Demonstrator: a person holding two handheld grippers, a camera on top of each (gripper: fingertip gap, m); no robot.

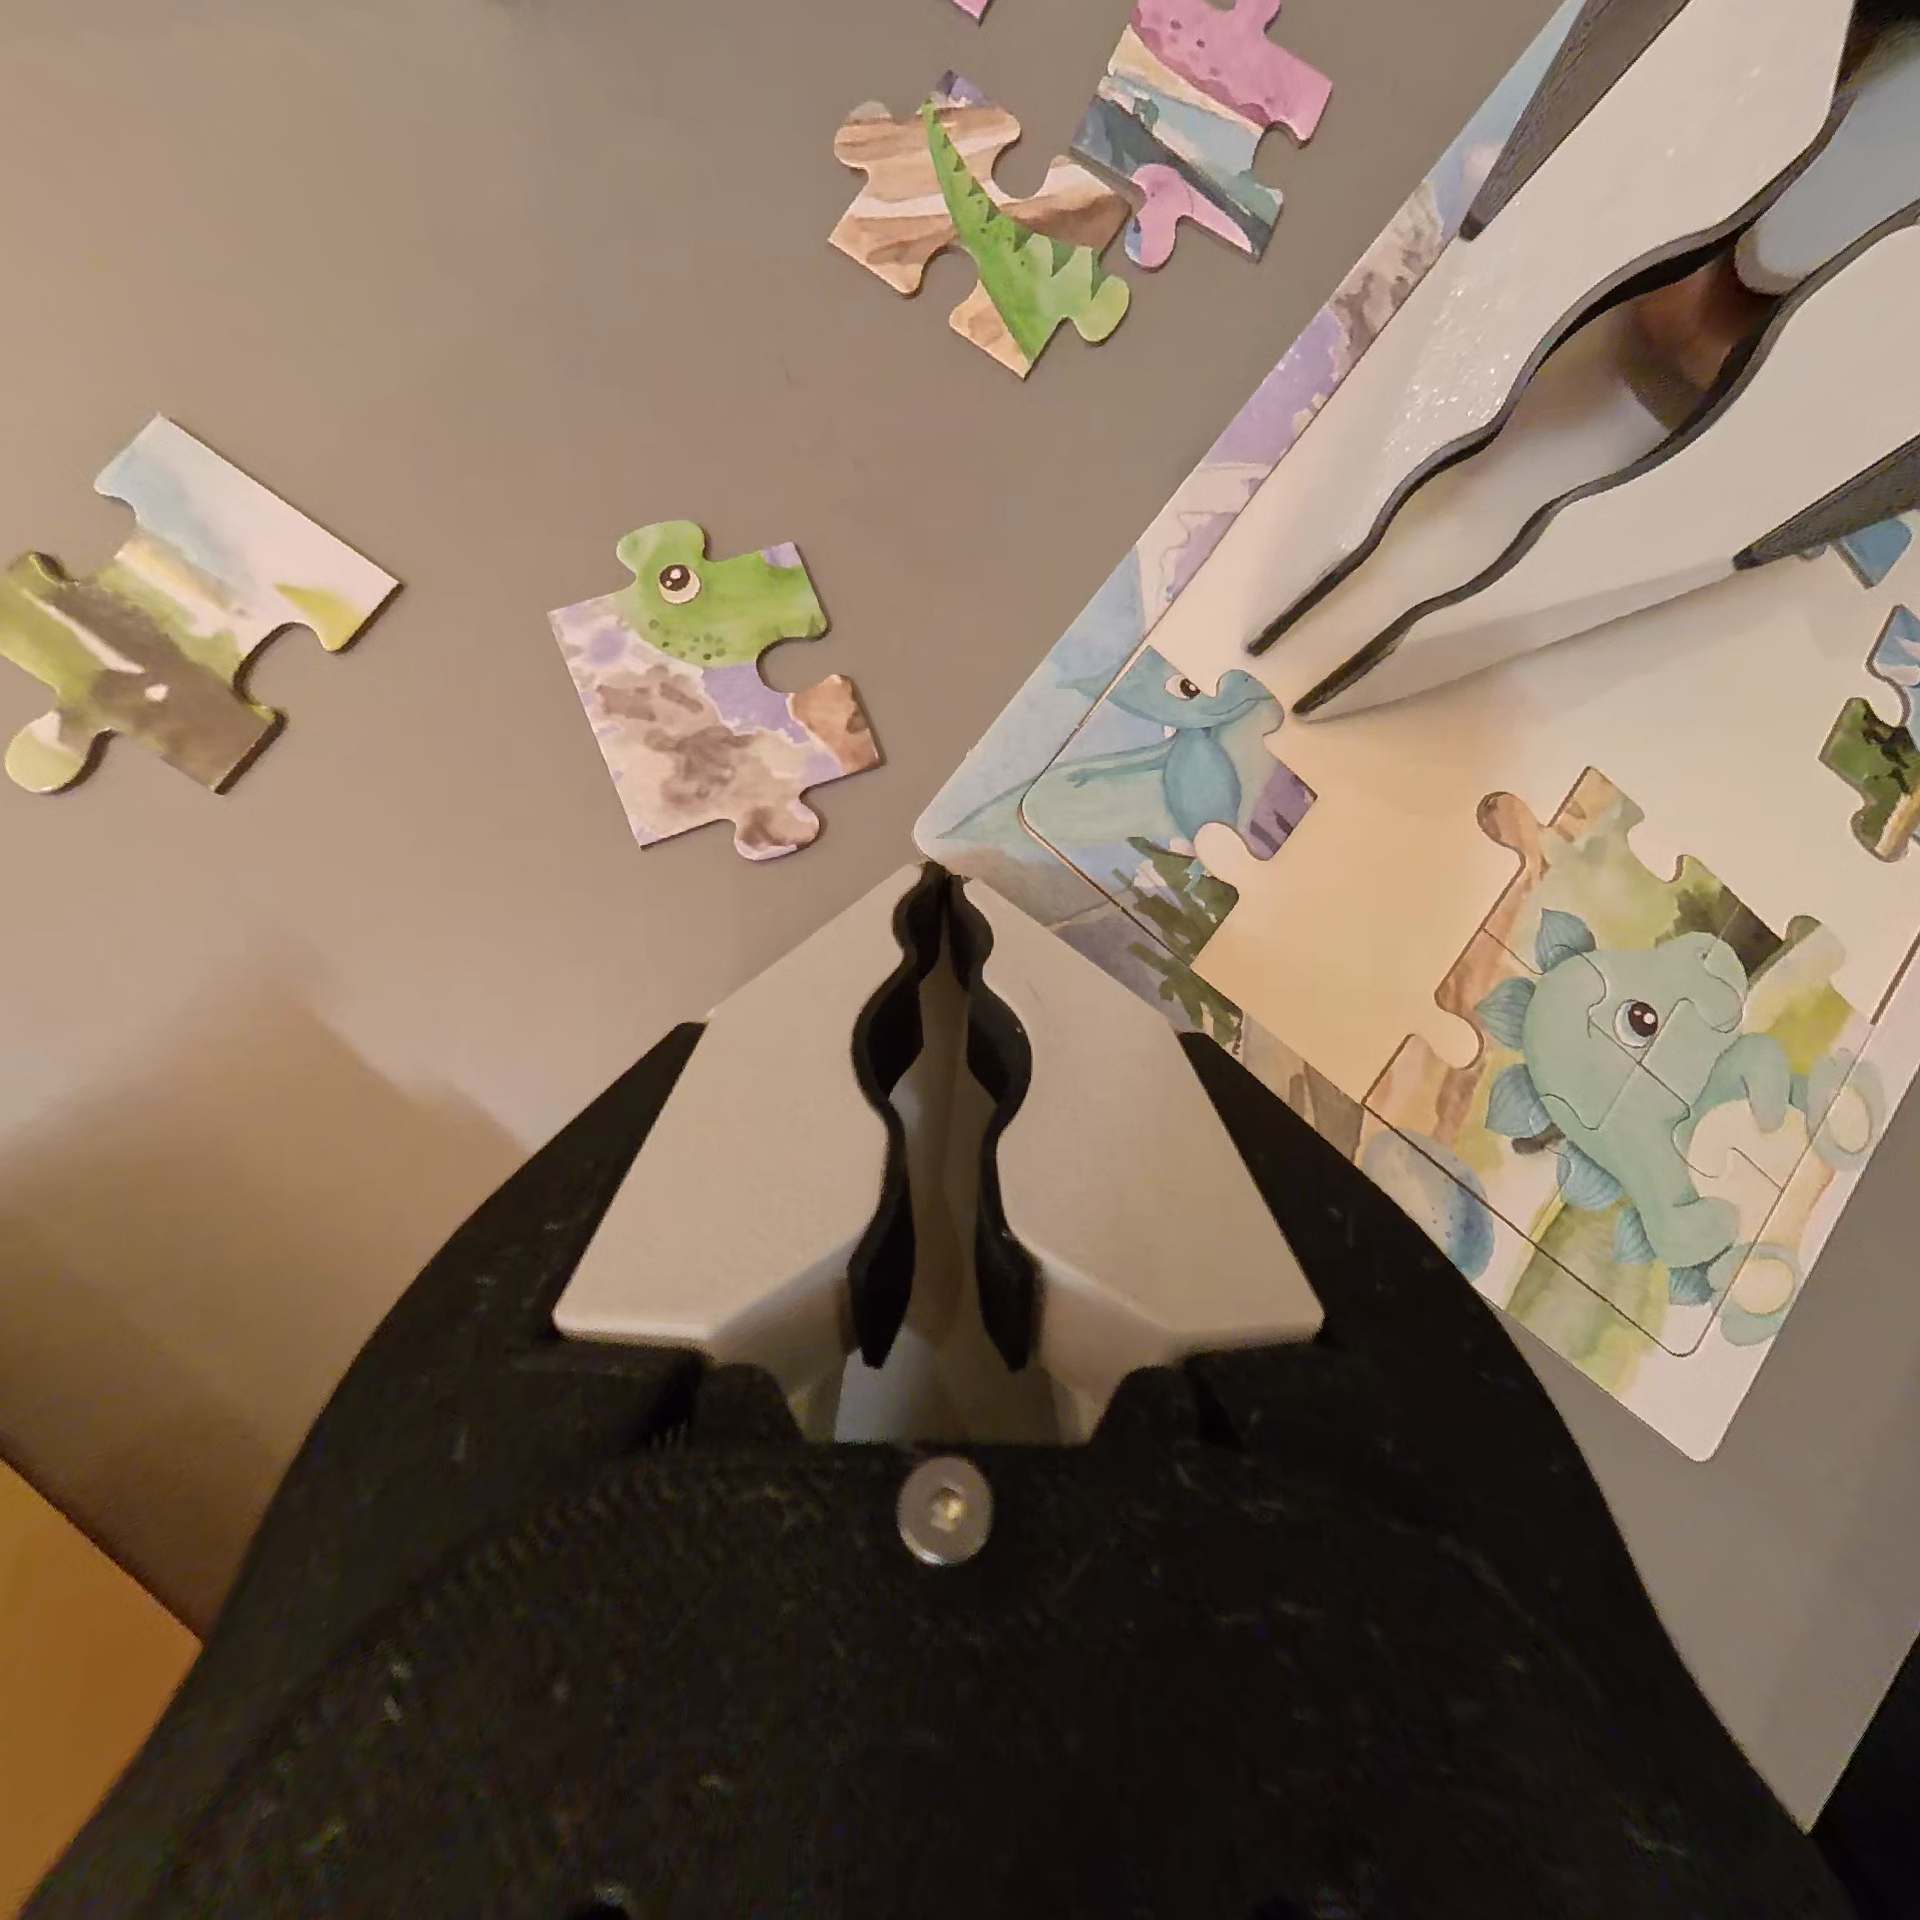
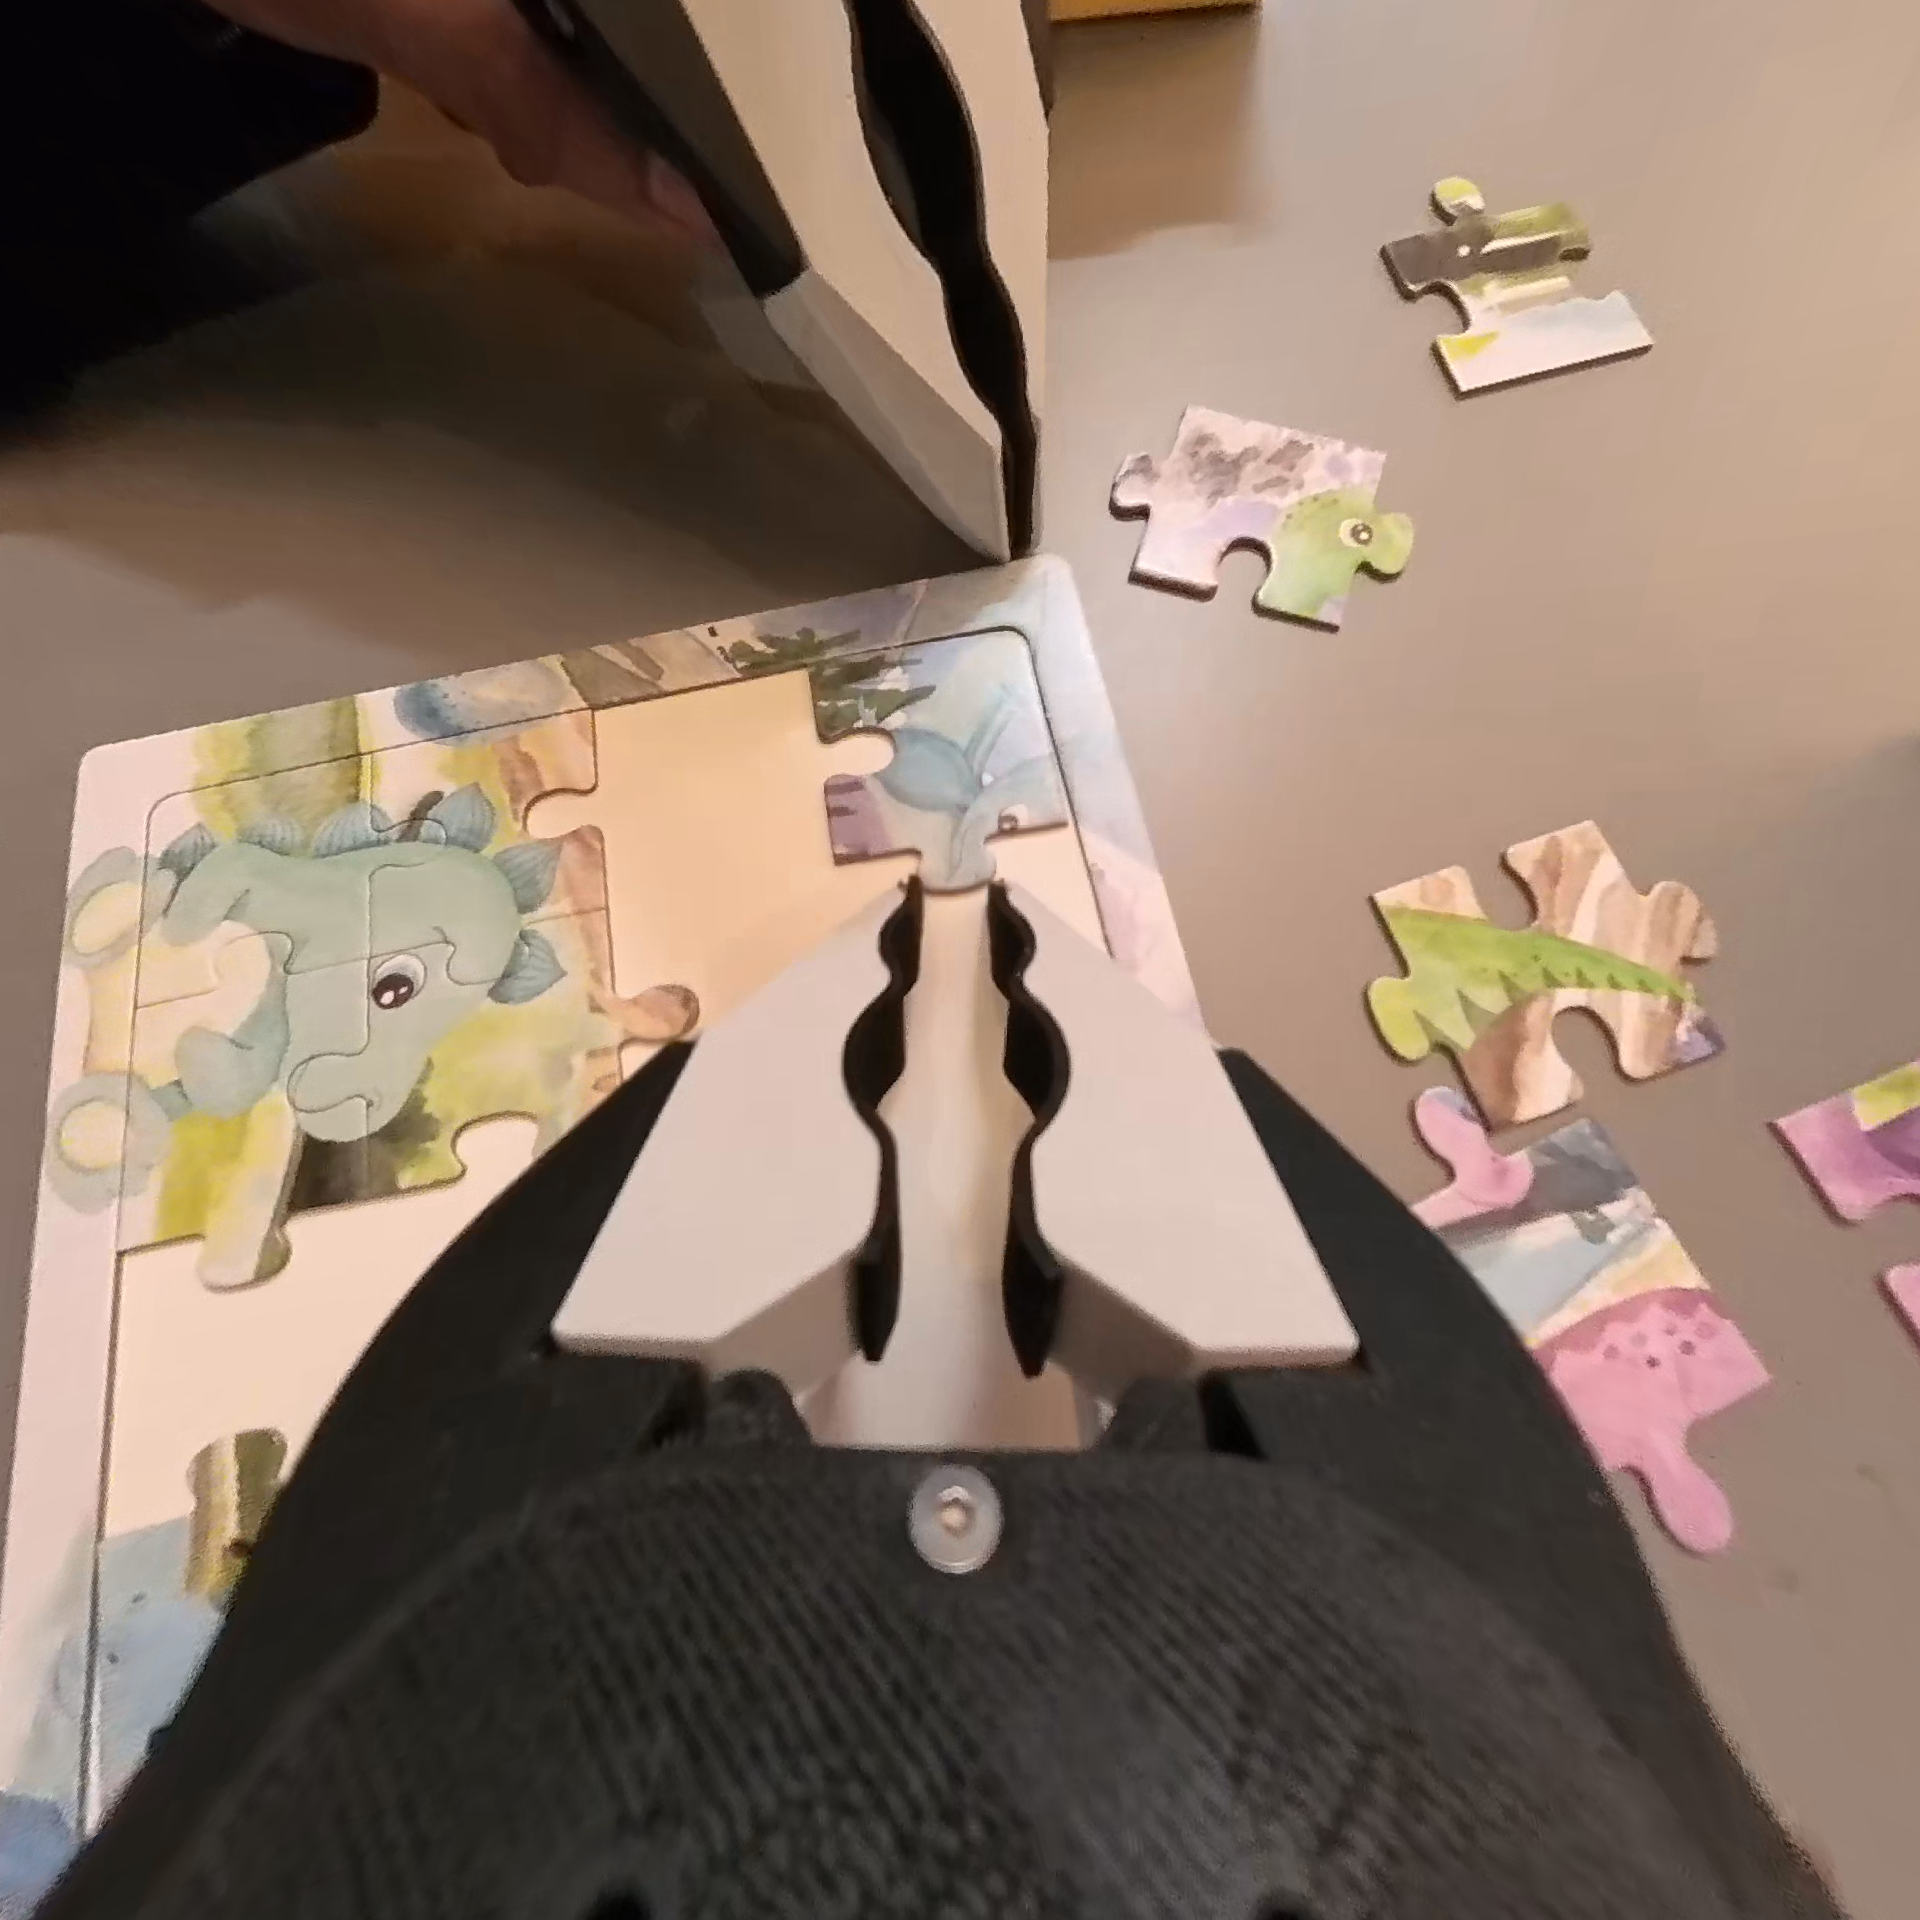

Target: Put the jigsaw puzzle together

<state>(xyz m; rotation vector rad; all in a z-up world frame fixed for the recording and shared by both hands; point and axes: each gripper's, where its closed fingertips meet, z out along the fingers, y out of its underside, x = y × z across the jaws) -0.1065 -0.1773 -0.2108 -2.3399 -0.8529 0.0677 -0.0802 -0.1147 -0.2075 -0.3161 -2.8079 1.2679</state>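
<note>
Left wrist view, and my left gripper (image 1: 943, 883) has its fingers pressed together with nothing between them, the tips right at the near corner of the puzzle tray (image 1: 961, 831) on the grey table (image 1: 416, 312). Just inside that corner sits the blue dinosaur piece (image 1: 1174, 774), seated in the tray. My right gripper (image 1: 1283, 681) comes in from the upper right, tips slightly parted, right beside that piece's knob; it holds nothing. Further along the tray, the teal stegosaurus cluster (image 1: 1621, 1070) is assembled. Out on the table, the green dinosaur head piece (image 1: 717, 681) lies loose just beyond my fingertips, the grey-and-green landscape piece (image 1: 177, 613) well to its left, and farther off the green tail piece (image 1: 982, 223) touches the purple-and-blue piece (image 1: 1205, 125).

Over to the right wrist view: my right gripper (image 2: 951, 883) shows a narrow gap, tips at the knob of the blue dinosaur piece (image 2: 935, 769), not pinching it. The stegosaurus cluster (image 2: 343, 935) is on the left of the tray (image 2: 104, 790). Beyond, the left gripper (image 2: 1013, 520) stands at the tray's far corner, with a person's hand (image 2: 582, 135) behind it. Loose pieces lie to the right: green head piece (image 2: 1268, 520), landscape piece (image 2: 1507, 281), tail piece (image 2: 1538, 977), purple piece (image 2: 1600, 1309).
</note>
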